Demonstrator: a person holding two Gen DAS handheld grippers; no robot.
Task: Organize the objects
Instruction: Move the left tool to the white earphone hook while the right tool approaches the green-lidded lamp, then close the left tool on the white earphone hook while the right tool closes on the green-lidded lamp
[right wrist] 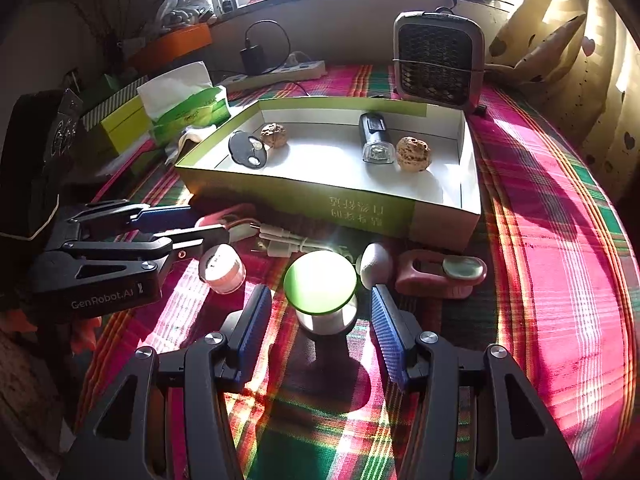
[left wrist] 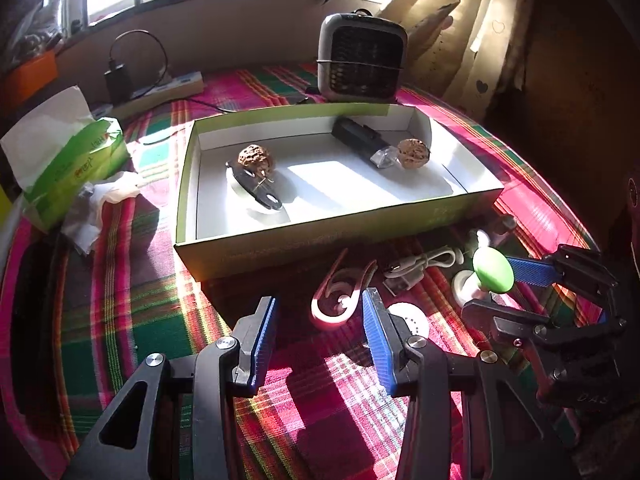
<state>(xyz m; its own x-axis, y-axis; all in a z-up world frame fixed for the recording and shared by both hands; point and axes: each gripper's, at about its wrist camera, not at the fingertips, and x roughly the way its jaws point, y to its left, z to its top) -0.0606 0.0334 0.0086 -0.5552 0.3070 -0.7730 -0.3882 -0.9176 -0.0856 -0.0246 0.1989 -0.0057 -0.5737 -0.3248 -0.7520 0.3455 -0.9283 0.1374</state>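
Right gripper wide open, empty, straddling green-topped round mushroom lamp (top-heavy): off-centre closing could topple it.

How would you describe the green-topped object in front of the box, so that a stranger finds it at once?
Start from the open green box on the plaid cloth. On the cloth just in front of it, between the right gripper's open fingers, stands the mushroom-shaped object. Only it has a round green cap on a white base; its neighbours are pink or white.
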